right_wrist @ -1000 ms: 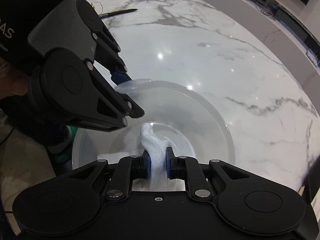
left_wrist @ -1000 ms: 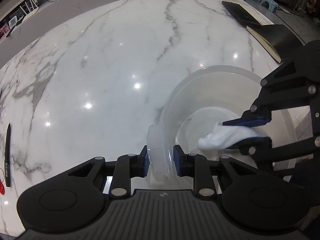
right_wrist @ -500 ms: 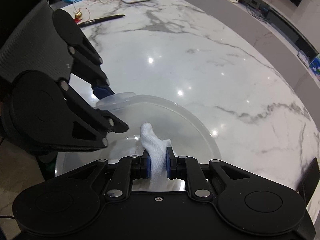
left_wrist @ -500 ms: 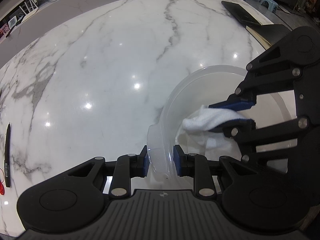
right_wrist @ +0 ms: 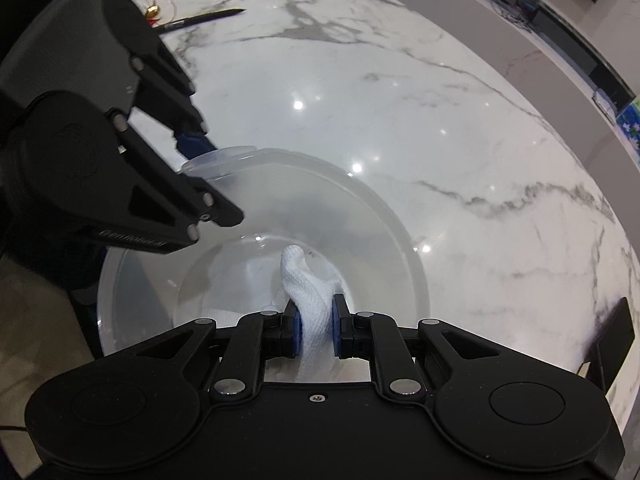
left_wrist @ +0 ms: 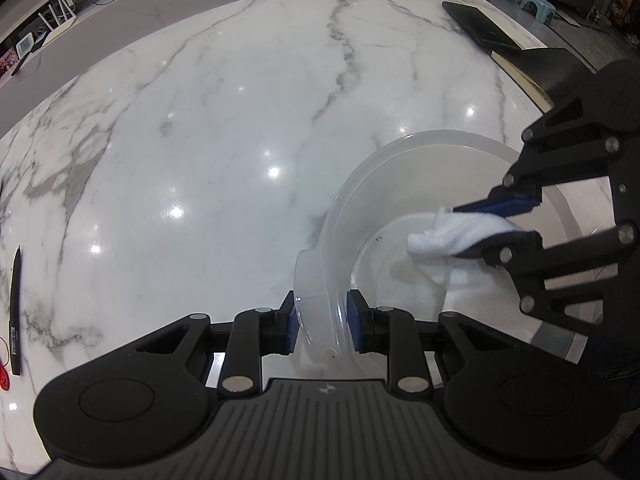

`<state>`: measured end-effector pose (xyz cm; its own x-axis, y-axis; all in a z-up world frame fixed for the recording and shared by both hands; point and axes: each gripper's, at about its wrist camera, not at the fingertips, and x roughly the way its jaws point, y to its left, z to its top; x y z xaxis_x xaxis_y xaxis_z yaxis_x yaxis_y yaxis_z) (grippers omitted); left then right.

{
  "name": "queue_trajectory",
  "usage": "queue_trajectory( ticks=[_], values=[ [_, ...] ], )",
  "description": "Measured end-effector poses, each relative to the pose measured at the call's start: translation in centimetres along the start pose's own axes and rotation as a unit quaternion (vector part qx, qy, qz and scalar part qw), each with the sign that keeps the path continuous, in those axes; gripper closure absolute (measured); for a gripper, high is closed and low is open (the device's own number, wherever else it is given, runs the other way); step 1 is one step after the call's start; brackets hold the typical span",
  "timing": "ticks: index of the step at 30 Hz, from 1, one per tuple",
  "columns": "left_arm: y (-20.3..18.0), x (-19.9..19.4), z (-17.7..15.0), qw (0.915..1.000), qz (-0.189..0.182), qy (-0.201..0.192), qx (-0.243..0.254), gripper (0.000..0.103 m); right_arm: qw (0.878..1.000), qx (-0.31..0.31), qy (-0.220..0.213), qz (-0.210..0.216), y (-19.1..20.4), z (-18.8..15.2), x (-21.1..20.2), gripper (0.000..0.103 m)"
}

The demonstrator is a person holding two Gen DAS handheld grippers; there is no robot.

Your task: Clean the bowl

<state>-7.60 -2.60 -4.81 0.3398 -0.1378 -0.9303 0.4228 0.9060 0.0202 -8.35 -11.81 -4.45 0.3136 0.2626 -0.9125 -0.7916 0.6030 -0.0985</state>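
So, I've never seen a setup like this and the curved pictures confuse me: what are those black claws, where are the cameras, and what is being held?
There is no robot here. A person holds a two-finger gripper in each hand, and each carries a wide-angle camera looking along its fingers, which bends the picture. In the left camera's view, the left gripper is clamped on the rim tab of a clear plastic bowl standing on a white marble table. In the right camera's view, the right gripper pinches a white cloth down inside that bowl. Each camera also catches the other gripper. A black pen lies at the table's edge.
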Motion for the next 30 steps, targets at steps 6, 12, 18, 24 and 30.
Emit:
queue_trajectory(
  ticks=[6,12,18,24,30],
  values=[
    [0.0,0.1,0.1,1.0,0.0,0.0,0.001,0.08,1.0,-0.01,0.0,0.01,0.6,0.3,0.1,0.091],
    [0.0,0.1,0.1,1.0,0.0,0.0,0.001,0.08,1.0,-0.014,-0.002,0.015,0.8,0.6,0.3,0.091],
    [-0.1,0.1,0.1,1.0,0.0,0.0,0.0,0.08,1.0,-0.018,-0.009,0.017,1.1,1.1,0.3,0.091],
    [0.0,0.1,0.1,1.0,-0.001,0.0,-0.001,0.08,1.0,-0.012,-0.017,0.011,0.9,1.6,0.3,0.091],
    [0.0,0.1,0.2,1.0,-0.002,0.0,-0.001,0.08,1.0,-0.001,-0.031,-0.001,0.5,2.0,0.2,0.091]
  ],
)
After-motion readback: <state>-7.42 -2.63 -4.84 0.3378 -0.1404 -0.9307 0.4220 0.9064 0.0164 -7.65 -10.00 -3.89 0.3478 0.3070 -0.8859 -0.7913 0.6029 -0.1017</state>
